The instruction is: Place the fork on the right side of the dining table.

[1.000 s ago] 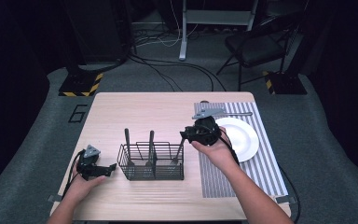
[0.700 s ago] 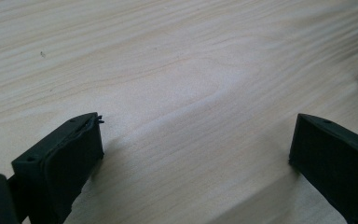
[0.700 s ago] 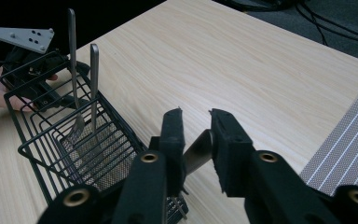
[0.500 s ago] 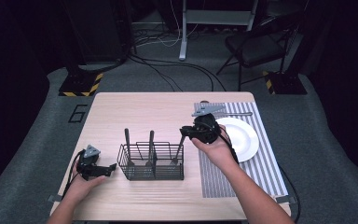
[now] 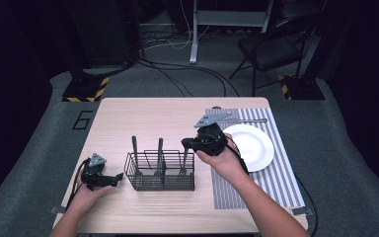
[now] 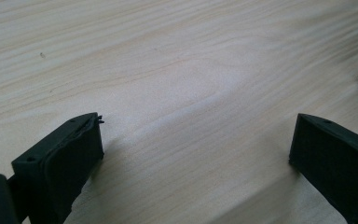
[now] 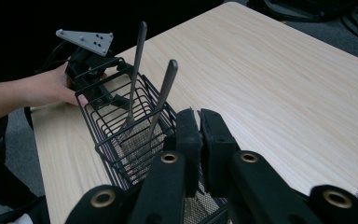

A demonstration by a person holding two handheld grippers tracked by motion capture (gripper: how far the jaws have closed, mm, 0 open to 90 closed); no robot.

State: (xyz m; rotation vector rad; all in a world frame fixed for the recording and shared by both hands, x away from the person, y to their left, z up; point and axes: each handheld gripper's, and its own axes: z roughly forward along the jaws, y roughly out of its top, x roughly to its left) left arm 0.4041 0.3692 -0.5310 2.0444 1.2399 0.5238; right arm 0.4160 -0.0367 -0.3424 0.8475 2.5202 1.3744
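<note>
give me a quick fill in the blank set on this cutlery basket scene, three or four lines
1. The black wire basket stands on the wooden ____.
2. The right gripper has its jaws closed on a ____ handle at the basket's right end.
3. The left gripper rests with its jaws ____.
4. The white plate lies on a ____ placemat.

Missing words: table; utensil; open; striped

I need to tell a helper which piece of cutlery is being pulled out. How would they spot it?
Find the black wire basket in the middle of the wooden table. Three metal handles stand in it; the utensil is at the end nearest the white plate, the one clamped by the right gripper.
</note>
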